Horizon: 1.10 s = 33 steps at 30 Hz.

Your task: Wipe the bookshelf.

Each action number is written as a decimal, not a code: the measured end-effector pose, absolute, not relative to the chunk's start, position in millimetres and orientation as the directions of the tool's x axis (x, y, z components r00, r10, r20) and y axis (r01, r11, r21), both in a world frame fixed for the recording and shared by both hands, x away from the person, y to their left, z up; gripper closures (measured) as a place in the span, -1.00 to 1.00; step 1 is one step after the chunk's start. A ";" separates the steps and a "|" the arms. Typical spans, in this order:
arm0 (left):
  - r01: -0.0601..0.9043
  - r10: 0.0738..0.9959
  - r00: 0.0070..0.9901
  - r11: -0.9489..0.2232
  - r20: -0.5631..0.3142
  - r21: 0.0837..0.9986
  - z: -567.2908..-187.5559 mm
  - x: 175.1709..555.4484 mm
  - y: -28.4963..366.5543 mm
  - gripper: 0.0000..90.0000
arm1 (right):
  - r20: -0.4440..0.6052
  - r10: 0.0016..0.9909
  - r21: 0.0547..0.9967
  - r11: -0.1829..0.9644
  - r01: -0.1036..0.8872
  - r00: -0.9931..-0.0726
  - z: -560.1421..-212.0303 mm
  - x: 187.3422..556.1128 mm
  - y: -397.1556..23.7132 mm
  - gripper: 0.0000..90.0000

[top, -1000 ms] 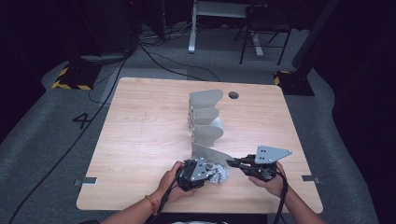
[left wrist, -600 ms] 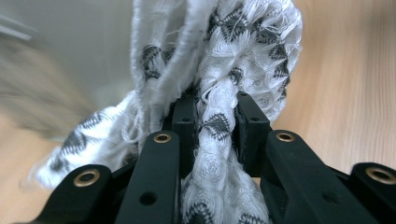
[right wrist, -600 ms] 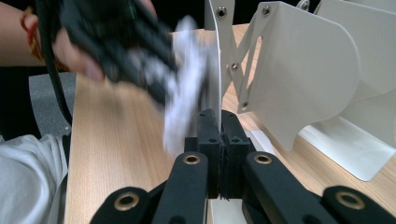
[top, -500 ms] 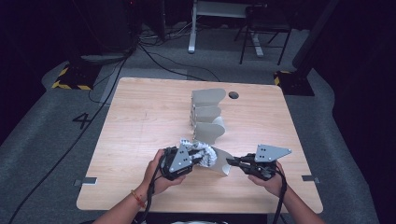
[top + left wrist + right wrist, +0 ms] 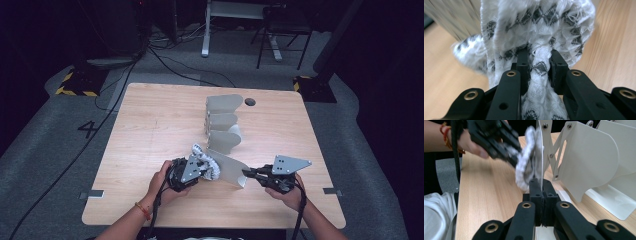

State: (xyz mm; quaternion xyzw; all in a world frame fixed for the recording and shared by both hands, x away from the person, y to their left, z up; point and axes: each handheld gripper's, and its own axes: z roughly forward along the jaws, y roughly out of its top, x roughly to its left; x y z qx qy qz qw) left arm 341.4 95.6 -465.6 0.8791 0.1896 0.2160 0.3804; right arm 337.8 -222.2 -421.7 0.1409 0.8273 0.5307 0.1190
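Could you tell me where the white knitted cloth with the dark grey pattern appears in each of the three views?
High view: the white knitted cloth with dark grey pattern sits low and centre, beside the nearest panel.
Left gripper view: it covers the upper middle, pinched between the black fingers.
Right gripper view: upper centre, against the panel.
Shared landmark: the grey metal folding panel rack.

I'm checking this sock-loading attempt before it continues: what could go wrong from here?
The left gripper pinches only a fold of the patterned sock, so it might slip free. The right gripper clamps the thin edge of the rack's nearest panel; that grip may slide. The sock could bunch against that panel rather than slide over it.
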 end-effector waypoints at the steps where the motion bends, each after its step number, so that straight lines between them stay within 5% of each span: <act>1: 0.182 0.496 0.838 -0.647 0.228 0.741 -470.2 343.5 95.0 0.66 | -0.048 0.361 0.911 0.397 0.107 -0.931 -421.7 337.9 -222.2 0.98; 8: 0.236 0.492 0.850 -0.675 0.188 0.699 -489.4 349.8 86.0 0.65 | -0.053 0.375 0.910 0.400 0.110 -0.926 -421.3 339.3 -224.0 0.98; 26: 0.001 0.444 0.864 -0.472 0.237 0.882 -395.9 321.2 66.7 0.64 | -0.046 0.382 0.913 0.390 0.116 -0.923 -421.9 339.6 -220.2 0.98; 33: -0.030 0.366 0.897 -0.505 0.246 0.862 -406.9 320.5 48.3 0.65 | -0.038 0.382 0.915 0.384 0.121 -0.923 -422.4 340.1 -220.1 0.98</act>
